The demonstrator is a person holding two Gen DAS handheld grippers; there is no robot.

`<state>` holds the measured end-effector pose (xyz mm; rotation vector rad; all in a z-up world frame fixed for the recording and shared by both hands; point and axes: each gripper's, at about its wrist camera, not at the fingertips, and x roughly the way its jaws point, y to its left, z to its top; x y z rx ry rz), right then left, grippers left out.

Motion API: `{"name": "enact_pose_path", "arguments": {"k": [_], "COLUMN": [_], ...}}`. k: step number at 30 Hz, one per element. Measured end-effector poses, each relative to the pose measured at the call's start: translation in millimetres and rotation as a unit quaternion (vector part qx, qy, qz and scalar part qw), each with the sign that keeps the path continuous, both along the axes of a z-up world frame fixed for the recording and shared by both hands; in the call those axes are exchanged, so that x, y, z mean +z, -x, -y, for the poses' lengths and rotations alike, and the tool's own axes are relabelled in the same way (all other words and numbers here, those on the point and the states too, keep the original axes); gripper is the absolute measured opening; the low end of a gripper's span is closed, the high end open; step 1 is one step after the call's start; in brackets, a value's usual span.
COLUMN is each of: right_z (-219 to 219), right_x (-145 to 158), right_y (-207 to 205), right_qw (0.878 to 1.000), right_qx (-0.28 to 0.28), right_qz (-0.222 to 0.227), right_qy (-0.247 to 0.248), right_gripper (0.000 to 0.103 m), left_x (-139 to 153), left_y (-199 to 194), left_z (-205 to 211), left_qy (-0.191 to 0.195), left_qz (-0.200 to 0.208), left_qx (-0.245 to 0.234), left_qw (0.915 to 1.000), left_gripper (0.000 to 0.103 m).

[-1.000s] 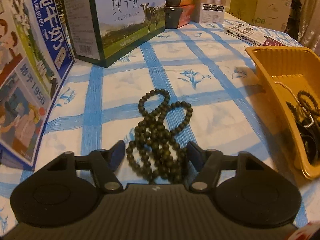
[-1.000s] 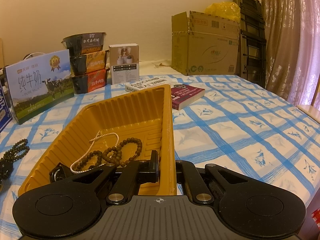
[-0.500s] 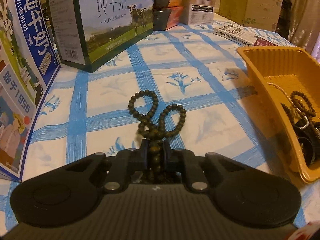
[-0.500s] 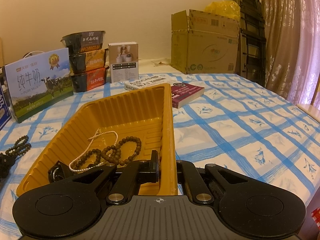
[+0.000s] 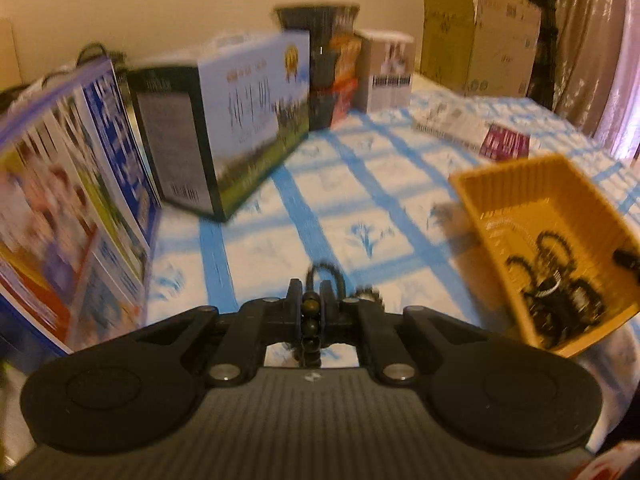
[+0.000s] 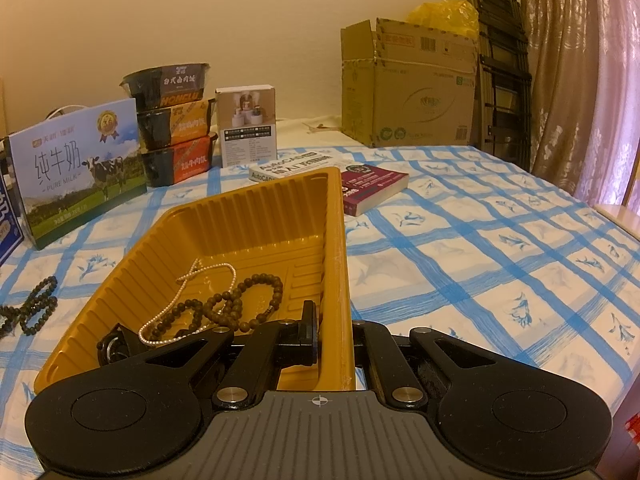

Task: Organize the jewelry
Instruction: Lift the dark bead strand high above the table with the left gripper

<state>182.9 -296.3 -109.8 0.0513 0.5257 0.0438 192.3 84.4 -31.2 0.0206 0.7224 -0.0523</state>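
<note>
My left gripper (image 5: pixel 310 300) is shut on a dark bead necklace (image 5: pixel 309 322) and holds it above the blue-checked cloth; the view is blurred. Loops of the necklace (image 6: pixel 34 310) also show at the left edge of the right wrist view. The yellow ribbed tray (image 5: pixel 520 196) lies to the right. My right gripper (image 6: pixel 334 330) is shut on the tray's near right wall (image 6: pixel 338 264). In the tray lie a brown bead bracelet (image 6: pixel 240 304), a thin pearl chain (image 6: pixel 188 300) and a dark round piece (image 6: pixel 112 348).
Milk cartons (image 5: pixel 240 120) and a large printed box (image 5: pixel 68 208) stand at the left. Stacked food bowls (image 6: pixel 172 120), a small white box (image 6: pixel 246 126), books (image 6: pixel 368 188) and a cardboard box (image 6: pixel 408 92) stand at the back.
My left gripper closed on the dark bead necklace, then lifted it off the cloth and tilted upward. The right gripper has stayed shut on the tray wall.
</note>
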Motion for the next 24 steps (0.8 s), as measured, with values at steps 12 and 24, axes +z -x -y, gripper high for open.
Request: {"name": "enact_pose_path", "arguments": {"k": [12,24], "right_z": [0,-2], "right_x": [0,4], "right_y": [0,-3], "right_qw": [1.000,1.000], "right_qx": [0.001,0.004], "right_qz": [0.000,0.002], "right_qy": [0.000,-0.001], "right_gripper": [0.004,0.004], "left_x": [98,160], "left_y": [4,9], "left_z": [2,34], "left_qy": [-0.007,0.014], "left_qz": [0.049,0.092], "left_qx": [-0.035,-0.087], "left_qw": [0.9982,0.9918], "left_gripper": [0.007,0.007]}}
